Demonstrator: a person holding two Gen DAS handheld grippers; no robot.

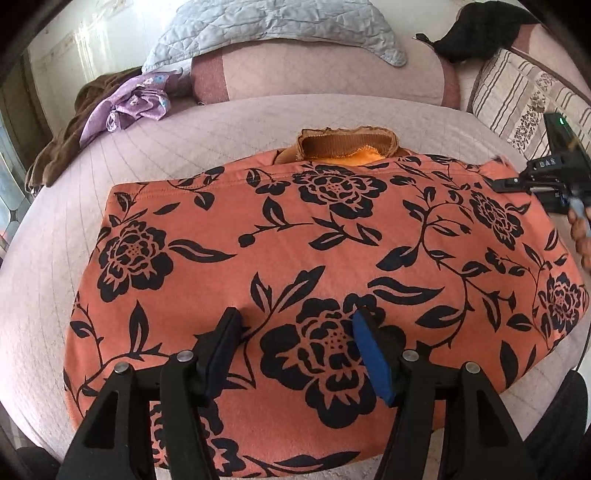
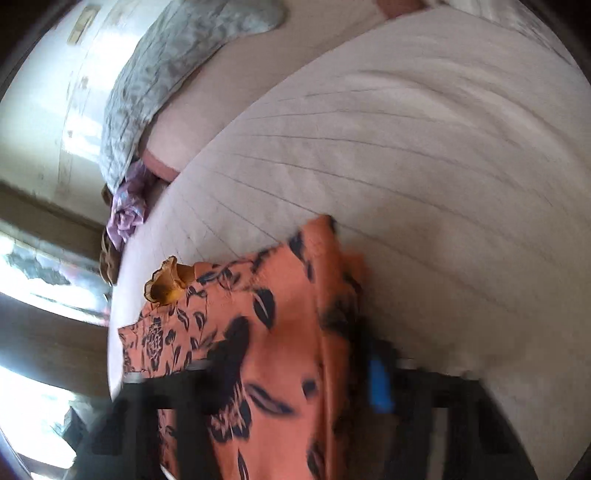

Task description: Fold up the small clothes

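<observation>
a: left wrist view first. the left claw point(image 1: 295, 325) has its jaws apart, nothing between the pads, and they hang right over the orange floral garment point(image 1: 314, 258).
b: where does the garment lie?
a: spread flat on the pale quilted bed cover point(image 1: 229, 122), directly under and ahead of the claw. just past its far edge a brown ribbed collar point(image 1: 347, 144) pokes out. far ahead and to the left lies a crumpled purple cloth point(image 1: 129, 105); a grey quilted pillow point(image 1: 273, 26) sits straight ahead at the back. off to the right, at the garment's far right corner, the right claw point(image 1: 498, 182) reaches in with a hand point(image 1: 580, 229) behind it.
b: and the right wrist view?
a: blurred. the right claw point(image 2: 332, 369) shows as dark smears, one blue pad point(image 2: 380, 384) visible. i can't tell from the blur whether cloth is pinched, but the jaws read as nearly together. the garment's edge lies right at the fingers, and the rest spreads to the claw's left.
</observation>
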